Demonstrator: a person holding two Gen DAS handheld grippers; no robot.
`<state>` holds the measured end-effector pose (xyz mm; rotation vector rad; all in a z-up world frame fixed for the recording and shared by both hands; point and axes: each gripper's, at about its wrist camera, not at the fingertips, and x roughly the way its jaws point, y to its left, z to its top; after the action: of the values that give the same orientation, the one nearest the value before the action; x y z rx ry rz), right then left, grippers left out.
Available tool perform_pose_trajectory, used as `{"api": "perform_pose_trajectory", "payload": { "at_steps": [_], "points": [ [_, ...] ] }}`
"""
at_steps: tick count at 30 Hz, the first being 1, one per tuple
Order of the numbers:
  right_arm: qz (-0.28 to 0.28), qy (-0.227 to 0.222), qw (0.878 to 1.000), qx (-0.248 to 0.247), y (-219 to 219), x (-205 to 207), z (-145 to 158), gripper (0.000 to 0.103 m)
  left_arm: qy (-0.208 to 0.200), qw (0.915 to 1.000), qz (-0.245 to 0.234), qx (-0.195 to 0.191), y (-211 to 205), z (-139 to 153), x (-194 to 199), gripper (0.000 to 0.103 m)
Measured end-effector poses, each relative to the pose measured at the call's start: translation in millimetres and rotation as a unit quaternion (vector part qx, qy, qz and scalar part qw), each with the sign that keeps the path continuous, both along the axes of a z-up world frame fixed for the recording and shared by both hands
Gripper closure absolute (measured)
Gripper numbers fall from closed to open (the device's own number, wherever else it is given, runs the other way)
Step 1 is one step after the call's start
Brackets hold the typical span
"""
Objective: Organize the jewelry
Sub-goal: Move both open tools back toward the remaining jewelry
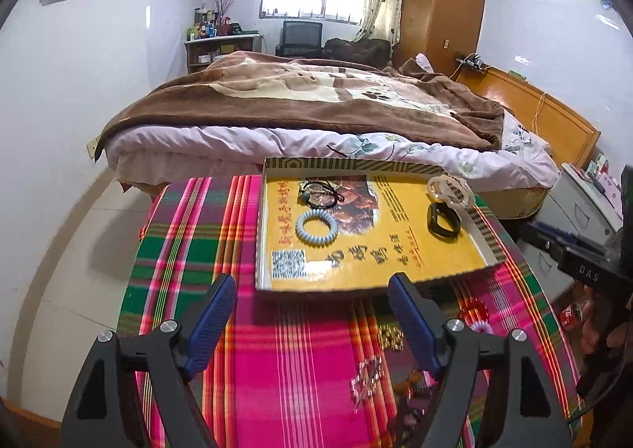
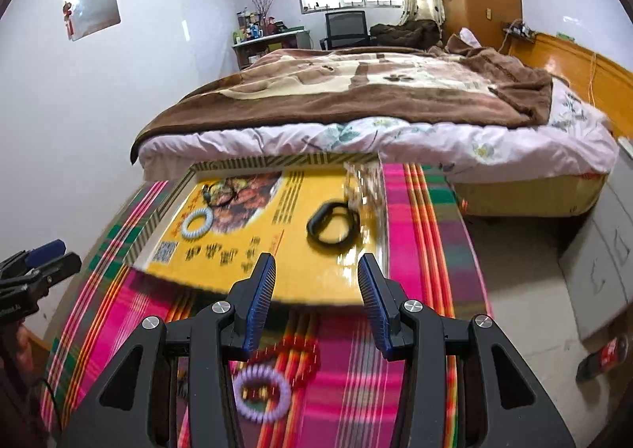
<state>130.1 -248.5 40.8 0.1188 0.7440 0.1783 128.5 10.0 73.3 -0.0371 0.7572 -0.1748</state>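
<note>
A yellow box lid lies on the striped tablecloth and serves as a tray. In it lie a pale blue spiral hair tie, a black cord, a black bangle and a clear bangle. My left gripper is open and empty, just short of the tray's near edge. My right gripper is open and empty over that edge. On the cloth near me lie a purple spiral tie, red beads, gold beads and a sparkly clip.
A bed with a brown blanket stands right behind the table. A grey cabinet stands to the right, and a red can lies on the floor. The table's left edge drops to a tiled floor.
</note>
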Motion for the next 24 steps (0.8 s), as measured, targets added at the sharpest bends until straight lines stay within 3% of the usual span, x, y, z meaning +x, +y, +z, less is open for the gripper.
{"api": "perform_pose_trajectory", "payload": {
  "at_steps": [6, 11, 17, 24],
  "points": [
    [-0.003, 0.019, 1.0, -0.003, -8, -36, -21, 0.058, 0.002, 1.0, 0.003, 0.0, 11, -14, -36, 0.022],
    [0.01, 0.04, 0.999, -0.015, -7, -55, -41, 0.058, 0.016, 0.9996, 0.009, -0.023, 26, -31, -55, 0.022],
    [0.023, 0.07, 0.997, -0.005, 5, -60, -68, 0.058, 0.032, 0.998, 0.021, -0.05, 40, -49, -73, 0.022],
    [0.035, 0.087, 0.996, -0.005, 25, -49, -85, 0.058, 0.048, 0.9973, 0.025, -0.05, 50, -63, -86, 0.022]
  ]
}}
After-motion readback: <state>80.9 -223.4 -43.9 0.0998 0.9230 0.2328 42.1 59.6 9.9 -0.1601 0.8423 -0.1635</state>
